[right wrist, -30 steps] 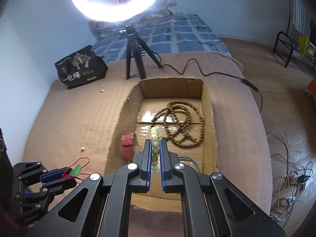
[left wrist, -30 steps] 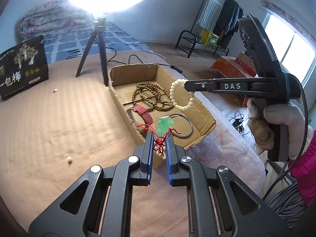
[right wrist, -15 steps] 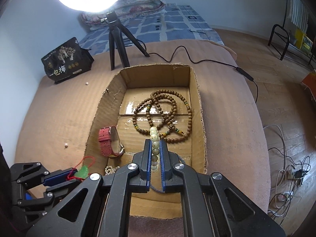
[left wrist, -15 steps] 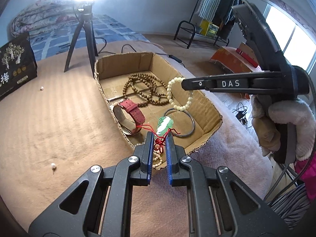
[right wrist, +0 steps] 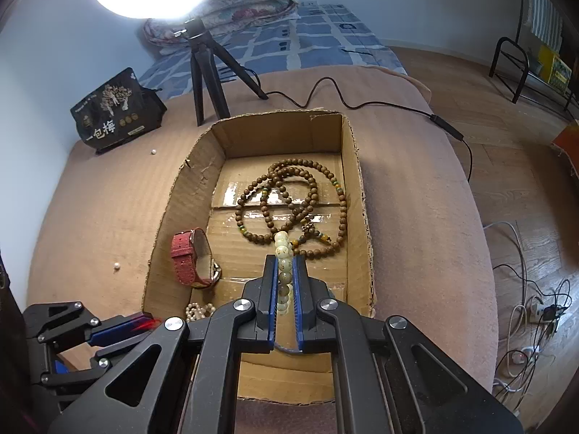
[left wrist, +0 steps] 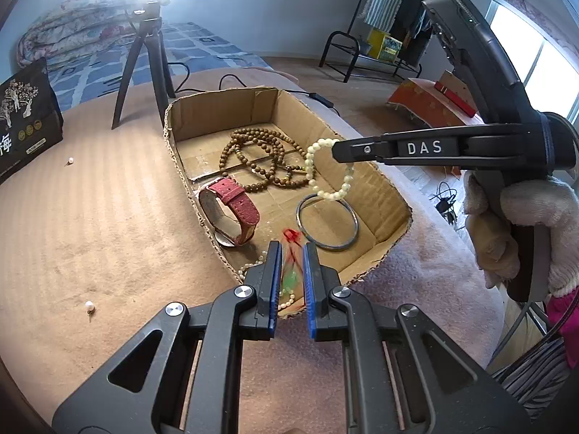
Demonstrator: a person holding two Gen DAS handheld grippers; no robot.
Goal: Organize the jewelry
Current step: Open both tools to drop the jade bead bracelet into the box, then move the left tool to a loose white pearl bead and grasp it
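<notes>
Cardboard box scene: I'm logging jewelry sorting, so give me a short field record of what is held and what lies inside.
box: cardboard box, open top
left hand-held gripper: shut on green pendant with red cord
right hand-held gripper: shut on pale bead bracelet
inside: brown bead necklace, red-strap watch, metal bangle, pearl strand

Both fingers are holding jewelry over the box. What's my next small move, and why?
Probably open the right gripper: its pale bead bracelet hangs inside the cardboard box, just above the metal bangle. The left gripper, with the green pendant, can follow.
</notes>
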